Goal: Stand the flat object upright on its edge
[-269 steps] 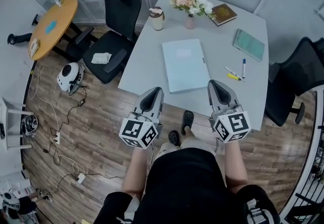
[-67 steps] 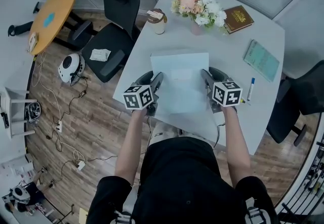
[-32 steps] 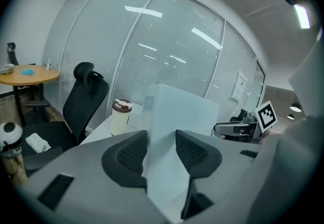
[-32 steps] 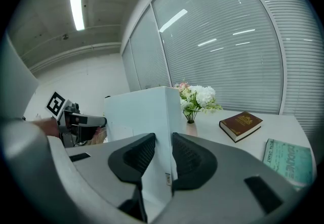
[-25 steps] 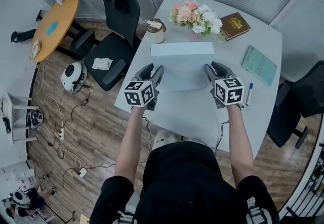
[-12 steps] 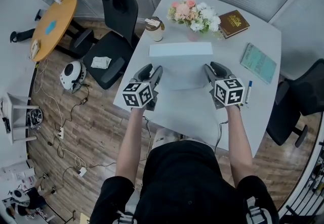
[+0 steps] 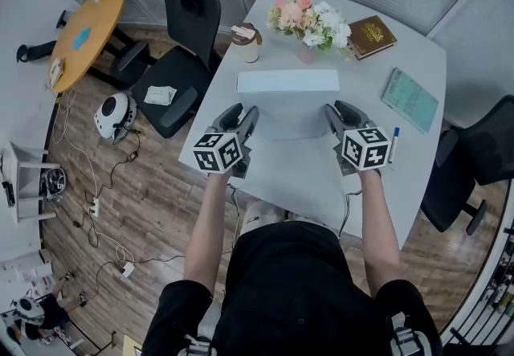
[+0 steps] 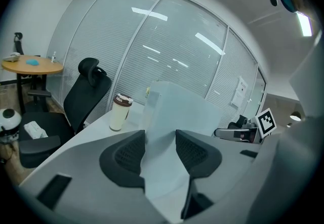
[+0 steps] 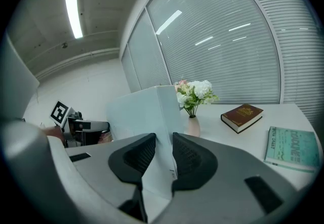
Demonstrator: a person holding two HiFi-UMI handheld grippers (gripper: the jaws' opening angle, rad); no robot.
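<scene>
A pale blue flat folder (image 7: pixel 289 101) is tipped up on the white table (image 7: pixel 305 178), its lower edge near the tabletop and its top edge leaning away from me. My left gripper (image 7: pixel 242 115) is shut on its left side and my right gripper (image 7: pixel 342 112) on its right side. In the left gripper view the folder (image 8: pixel 177 112) fills the gap between the jaws of the left gripper (image 8: pixel 160 149). The right gripper view shows the folder (image 9: pixel 139 112) pinched the same way by the right gripper (image 9: pixel 163 152). Where its bottom edge meets the table is hidden.
Behind the folder stand a lidded cup (image 7: pixel 246 42) and a vase of flowers (image 7: pixel 309 21). A brown book (image 7: pixel 373 35), a teal book (image 7: pixel 409 100) and a pen (image 7: pixel 395 145) lie to the right. A black chair (image 7: pixel 181 41) stands at the table's left edge.
The folder has tipped slightly steeper, its top edge rising toward upright. Both grippers have stayed almost in place, still clamped on its sides.
</scene>
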